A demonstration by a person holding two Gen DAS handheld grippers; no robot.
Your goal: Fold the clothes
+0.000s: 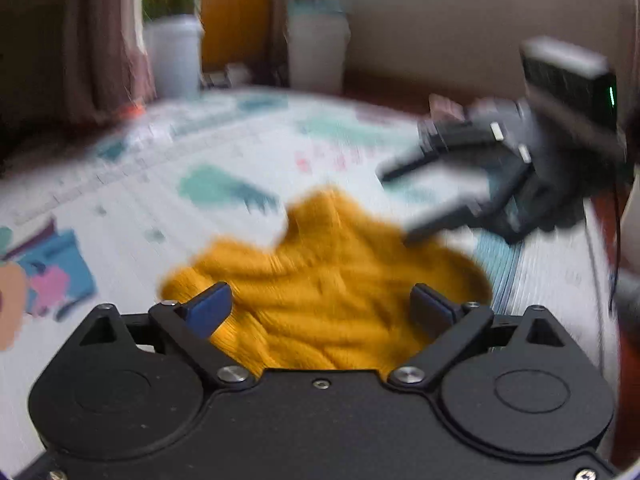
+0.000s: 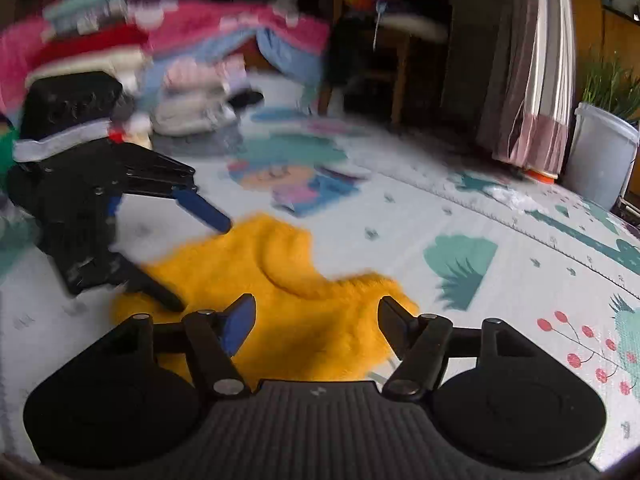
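- Below, at the lower centre of the left wrist view, the left gripper (image 1: 322, 306) stands spread wide with nothing pinched, its blue pads (image 1: 210, 310) clear of the knit.
- Likewise released, the right gripper (image 2: 316, 320) frames bare cloth between parted jaws.
- Between both tools, mid-frame, a mustard-yellow sweater (image 1: 320, 280) lies bunched on the patterned play mat (image 2: 460, 216).
- Stacked clothes (image 2: 120, 52) fill the upper left of the right wrist view.
- By appearances the garment is let go between folds; the next move calls for fresh grips on an edge, then spreading it flat.
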